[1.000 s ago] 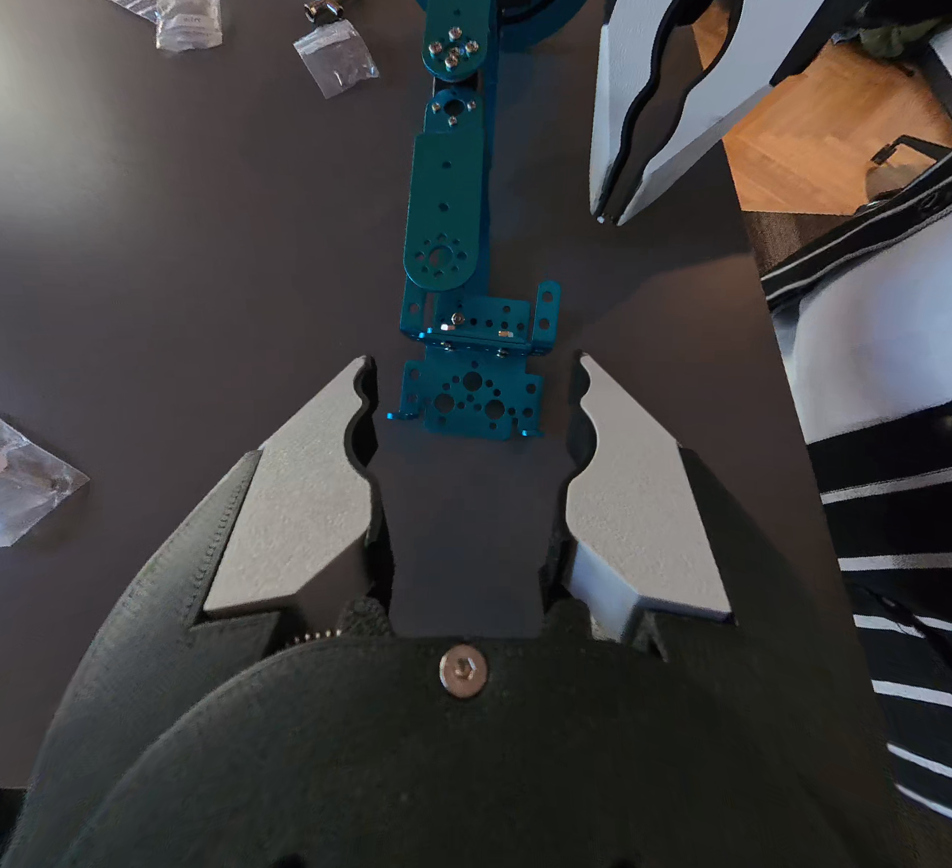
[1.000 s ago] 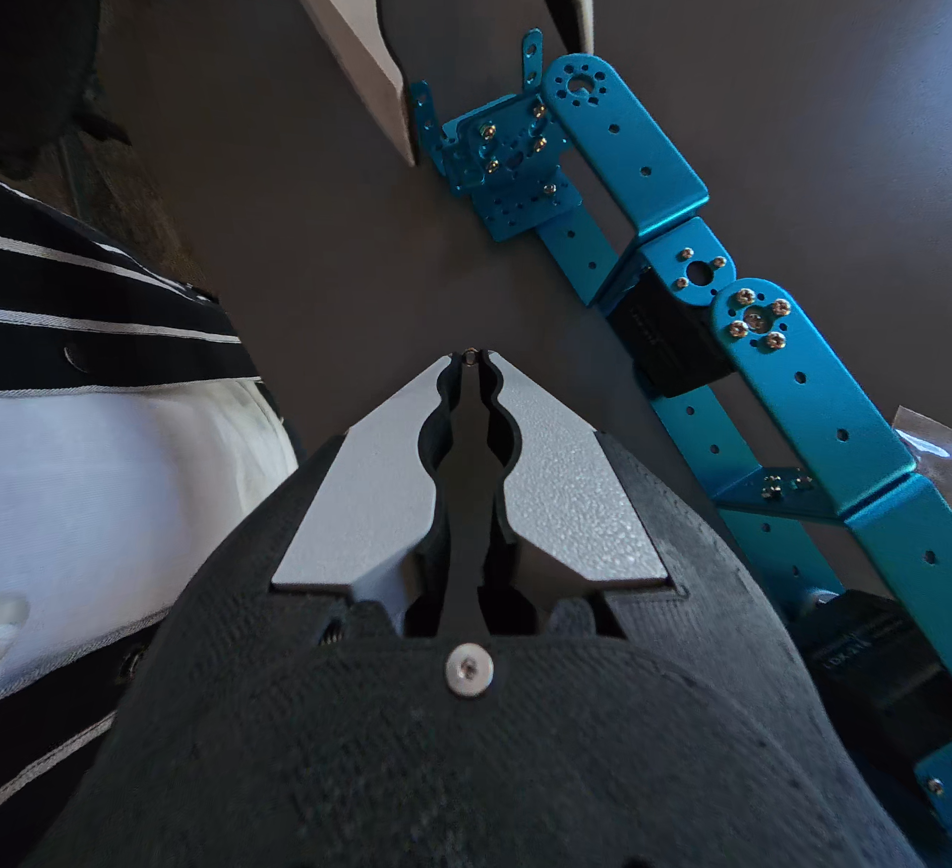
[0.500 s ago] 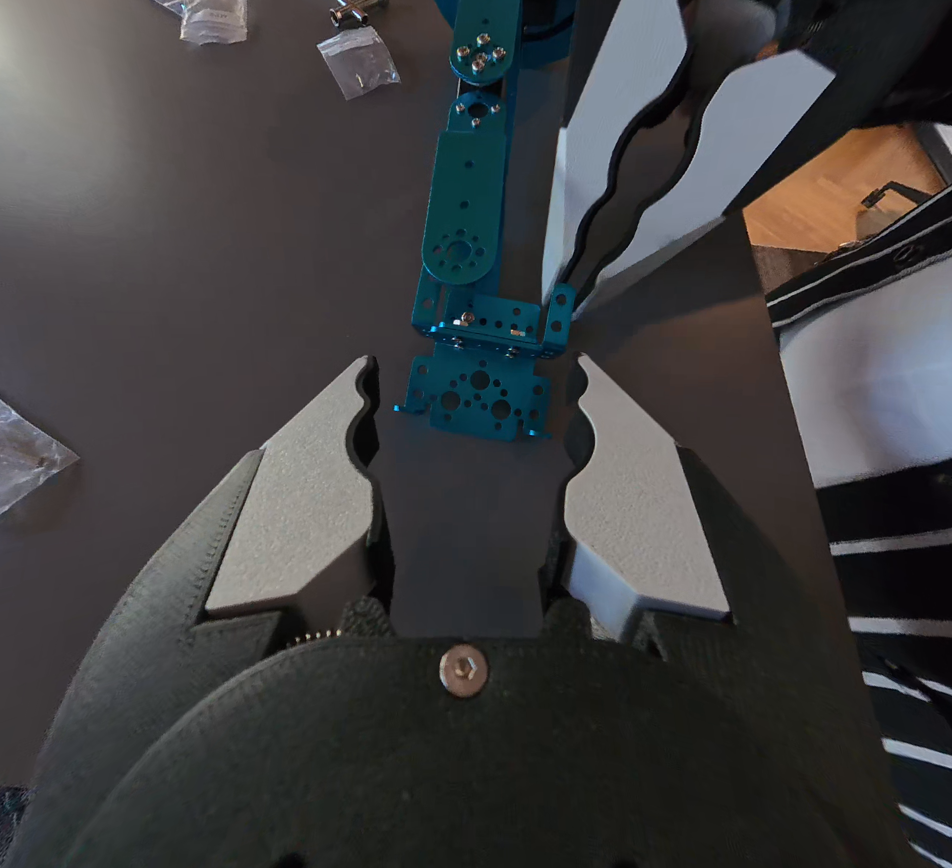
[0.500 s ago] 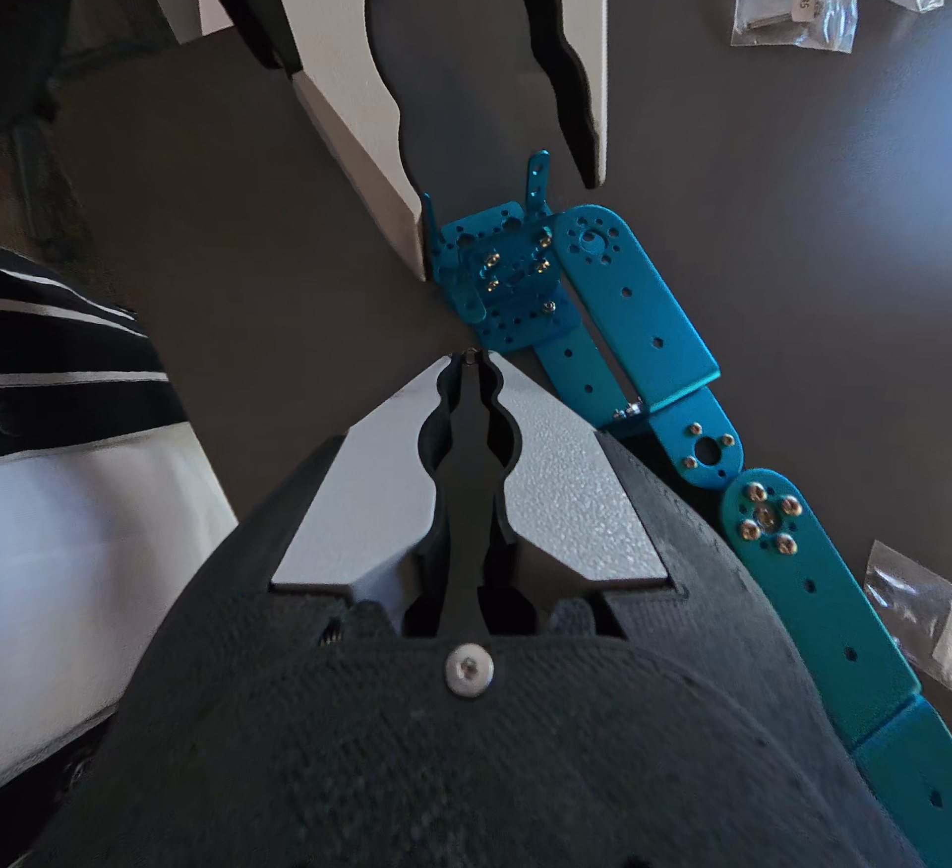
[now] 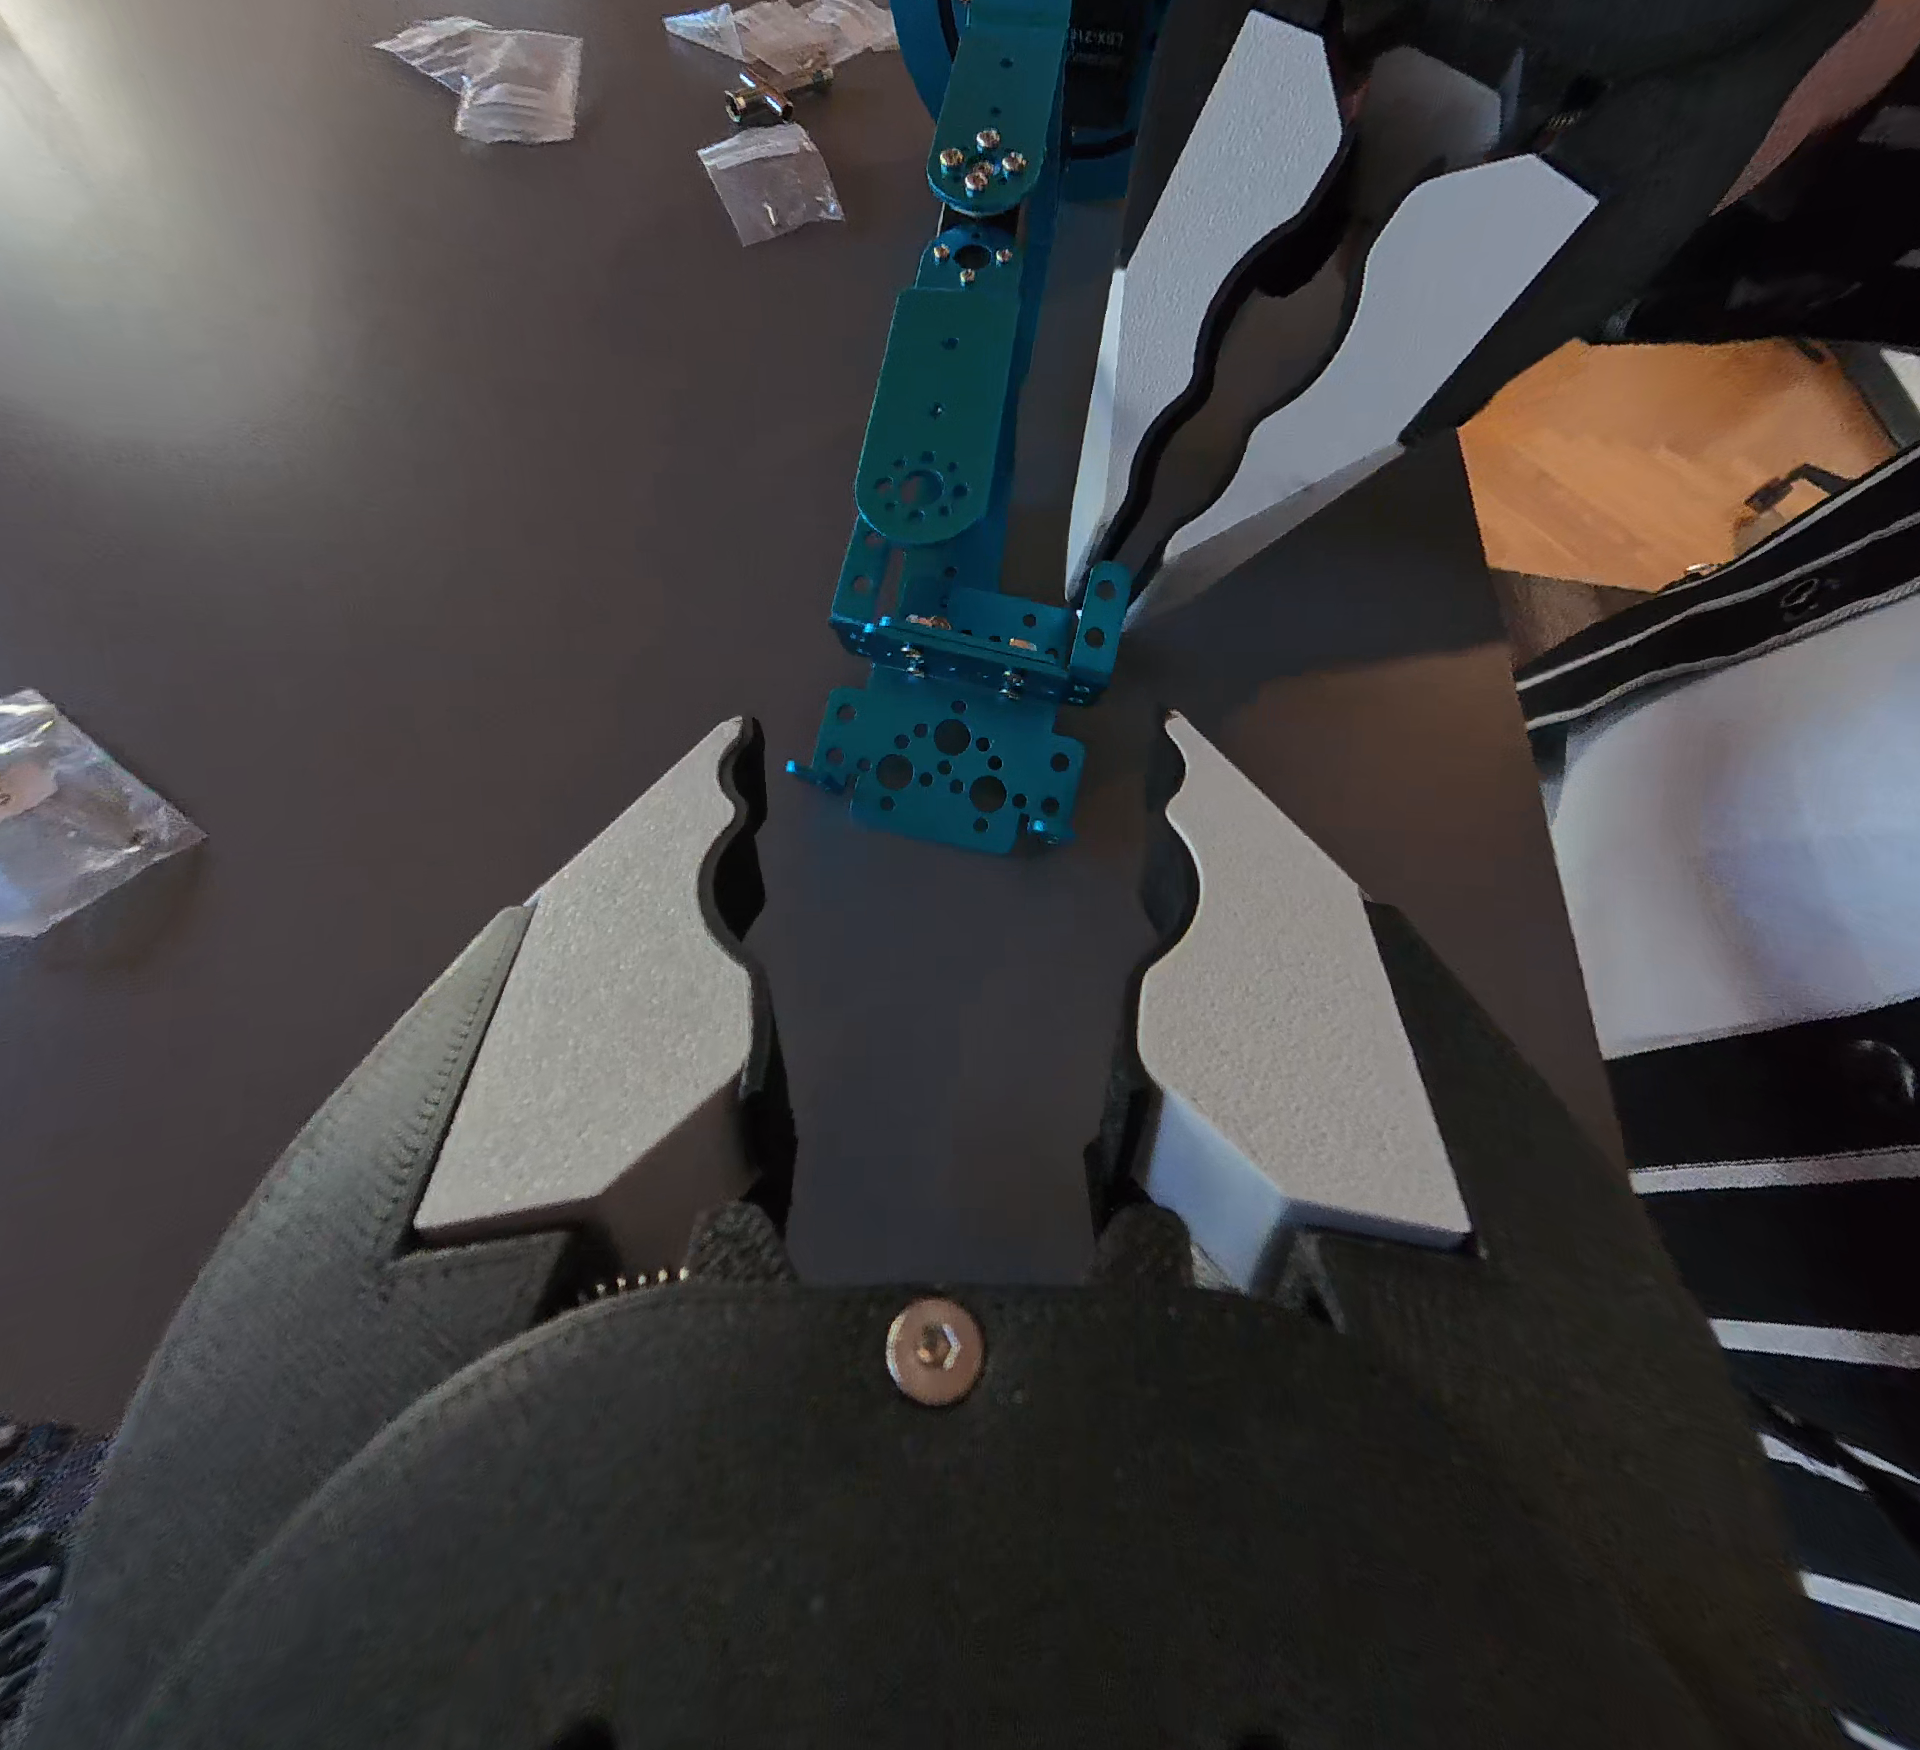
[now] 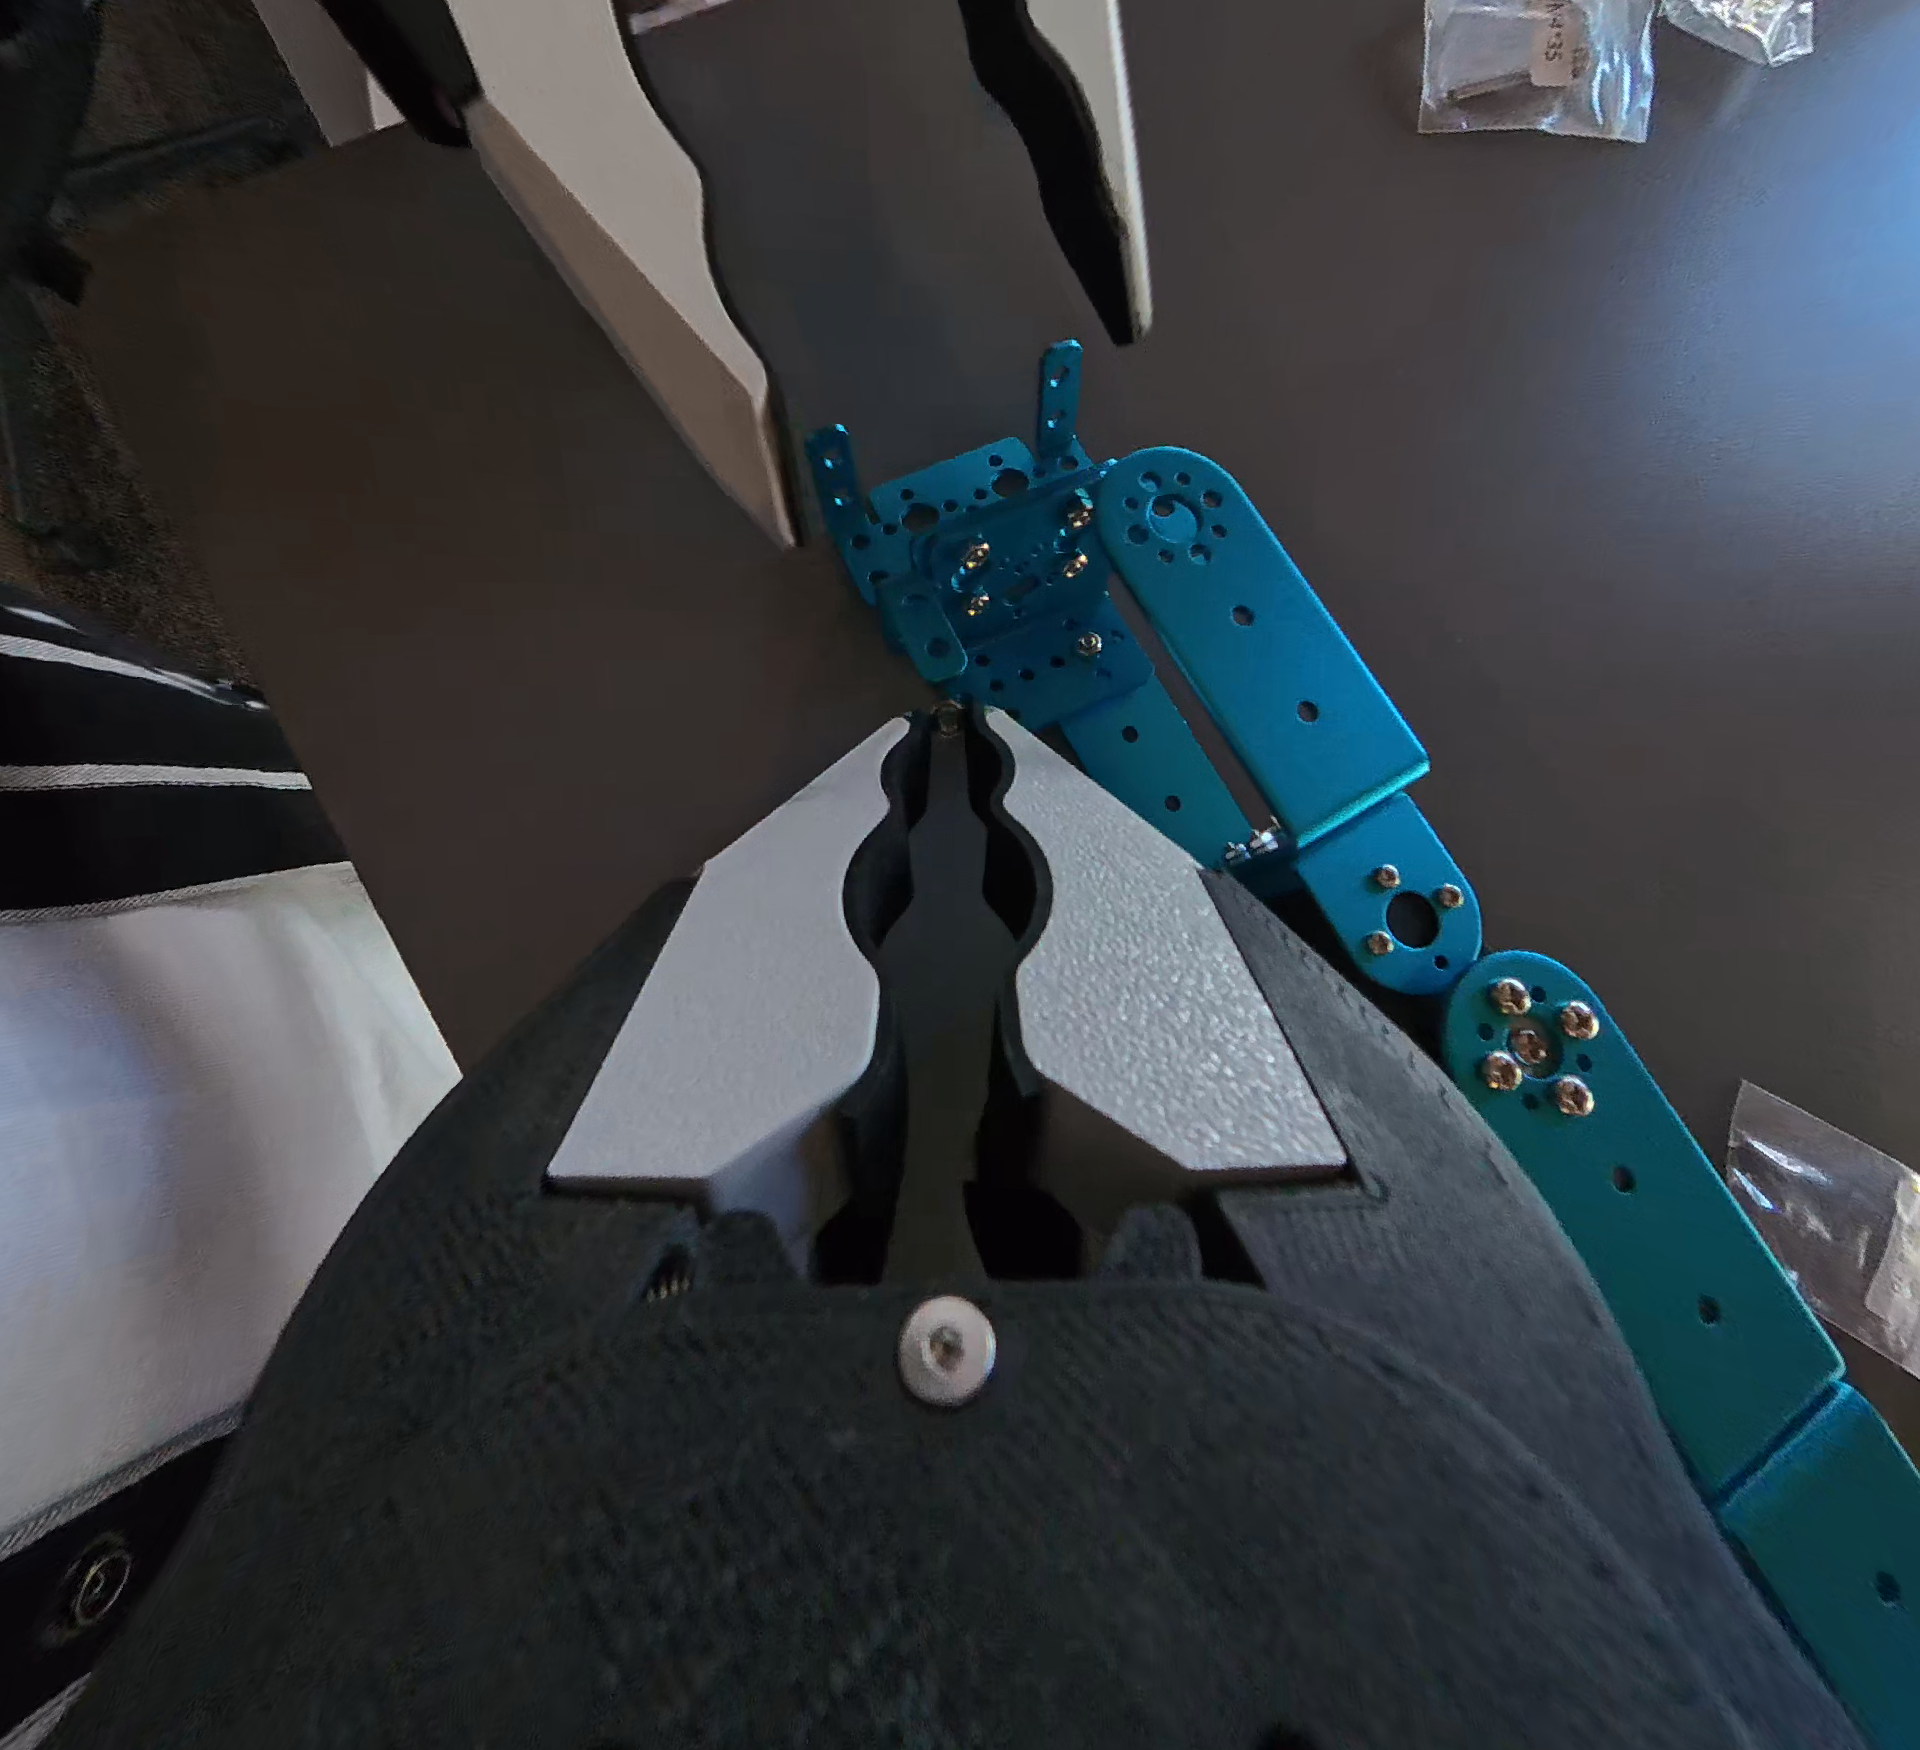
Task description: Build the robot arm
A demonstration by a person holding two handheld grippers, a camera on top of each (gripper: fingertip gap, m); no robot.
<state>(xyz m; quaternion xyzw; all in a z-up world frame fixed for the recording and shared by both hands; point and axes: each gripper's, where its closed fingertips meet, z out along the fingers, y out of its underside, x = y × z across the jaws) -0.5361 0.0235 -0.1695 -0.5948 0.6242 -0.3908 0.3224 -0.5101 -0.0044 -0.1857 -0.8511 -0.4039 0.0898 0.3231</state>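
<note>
A blue metal servo arm (image 5: 940, 412) lies on the dark table (image 5: 416, 474), its perforated end bracket (image 5: 945, 775) pointing at me. My left gripper (image 5: 956, 724) is open and empty, its tips just short of the bracket on either side. It also shows in the right wrist view (image 6: 951, 433), straddling the bracket's (image 6: 987, 578) far end. My right gripper (image 6: 948, 718) is shut on a small screw at its tips, right against the bracket's near corner. In the left wrist view the right gripper (image 5: 1107, 573) comes down beside the bracket's upright tab.
Several small clear bags of hardware (image 5: 520, 85) (image 6: 1538, 48) and a small metal coupling (image 5: 774, 95) lie scattered on the table. One bag (image 5: 73, 817) lies at the left. The table edge and wooden floor (image 5: 1662, 453) are at the right, with a person's striped clothing (image 5: 1766, 869).
My right gripper, still shut on the screw, has moved in to the arm's end bracket. My left gripper has stayed open at the bracket.
</note>
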